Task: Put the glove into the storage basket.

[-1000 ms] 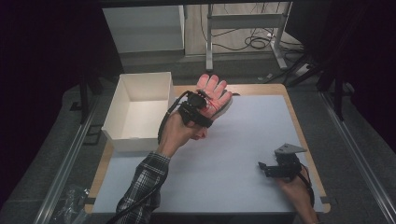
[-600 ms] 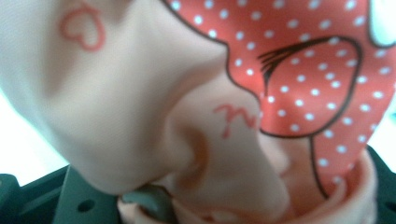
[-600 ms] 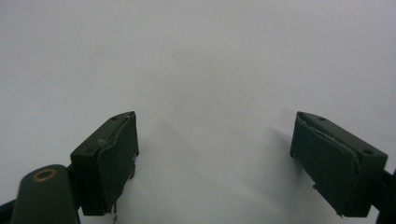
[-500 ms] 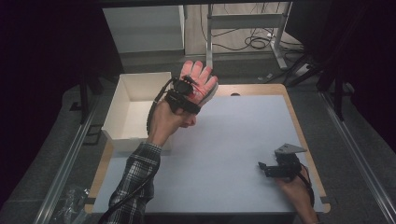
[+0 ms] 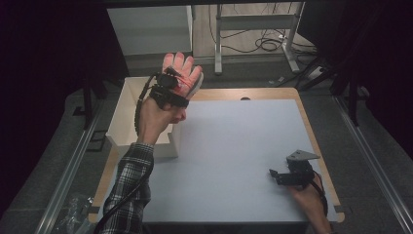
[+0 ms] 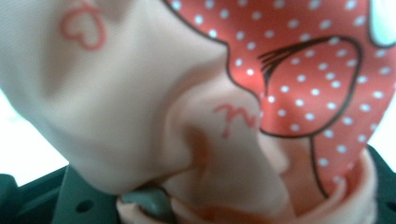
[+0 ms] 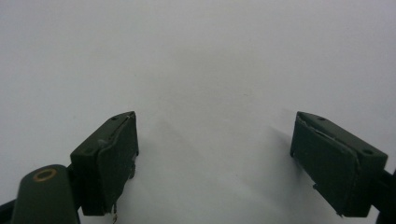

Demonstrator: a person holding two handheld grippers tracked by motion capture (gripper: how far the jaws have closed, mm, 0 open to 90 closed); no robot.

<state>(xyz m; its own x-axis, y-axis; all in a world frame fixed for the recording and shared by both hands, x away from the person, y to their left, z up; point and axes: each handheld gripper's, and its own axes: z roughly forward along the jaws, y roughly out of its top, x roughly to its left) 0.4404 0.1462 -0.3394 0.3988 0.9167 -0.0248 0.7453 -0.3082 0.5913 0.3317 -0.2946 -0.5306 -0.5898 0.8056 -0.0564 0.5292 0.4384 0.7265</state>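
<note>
I am carrying the glove [image 5: 181, 73], clenched in the left gripper's [image 5: 170, 87] jaws, off the desk [image 5: 234, 146] toward the box [image 5: 127, 114] now beneath them, while the right gripper [image 5: 278, 175] is resting released.

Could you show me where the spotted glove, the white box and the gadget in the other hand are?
glove [image 5: 184, 73], high view, on its fingers above the left gripper.
white box [image 5: 122, 124], high view, on its left wall.
right gripper [image 5: 274, 174], high view, between its open jaw tips.
</note>
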